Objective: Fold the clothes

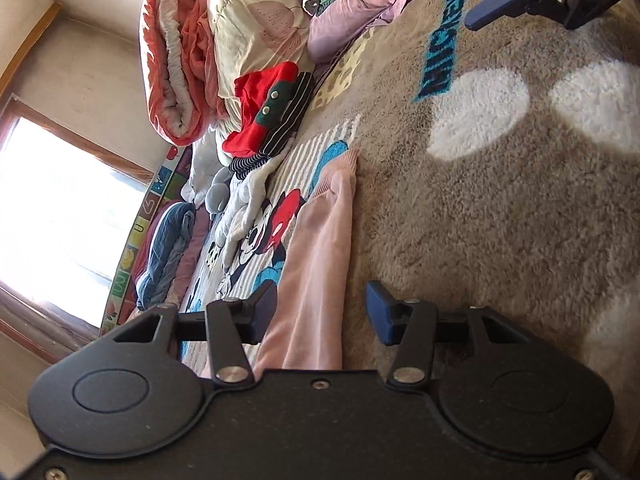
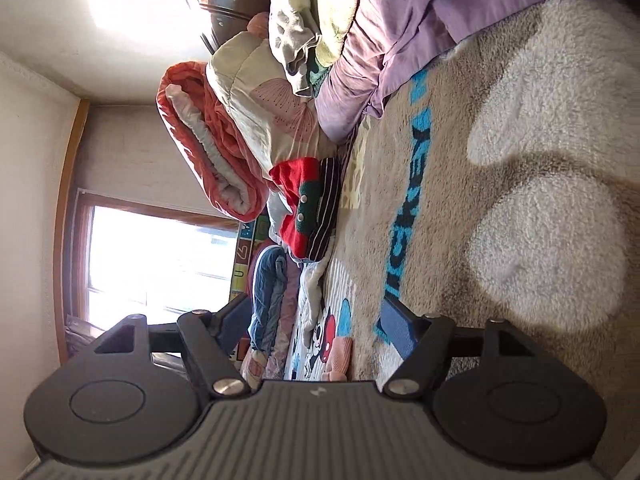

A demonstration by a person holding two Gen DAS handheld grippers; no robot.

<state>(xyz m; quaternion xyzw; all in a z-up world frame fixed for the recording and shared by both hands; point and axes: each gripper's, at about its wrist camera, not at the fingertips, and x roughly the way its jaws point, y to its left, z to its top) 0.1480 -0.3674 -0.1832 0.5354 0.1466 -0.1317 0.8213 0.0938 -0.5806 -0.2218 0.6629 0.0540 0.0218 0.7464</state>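
Your left gripper (image 1: 322,312) sits low over the plush Mickey rug (image 1: 500,208), rolled onto its side, with its jaws apart. A pink garment (image 1: 320,248) lies flat on the rug and runs between the two fingers, but the pads are not pressing on it; its ribbed cuff end points away from you toward the far clothes. Your right gripper (image 2: 316,326) is also rolled over, jaws standing wide with nothing between them; in its view only a small part of the pink garment (image 2: 340,354) shows, low near the gripper body. In the left wrist view the right gripper (image 1: 504,4) shows at the upper right edge, well apart from the pink garment. At the far end of the rug a folded stack sits with a red and green piece (image 1: 264,108) lying against a dark striped one (image 1: 288,120). Beyond that stack are rolled quilts, orange (image 1: 176,68) and cream (image 1: 256,28), and a purple sheet (image 2: 460,12) borders the rug
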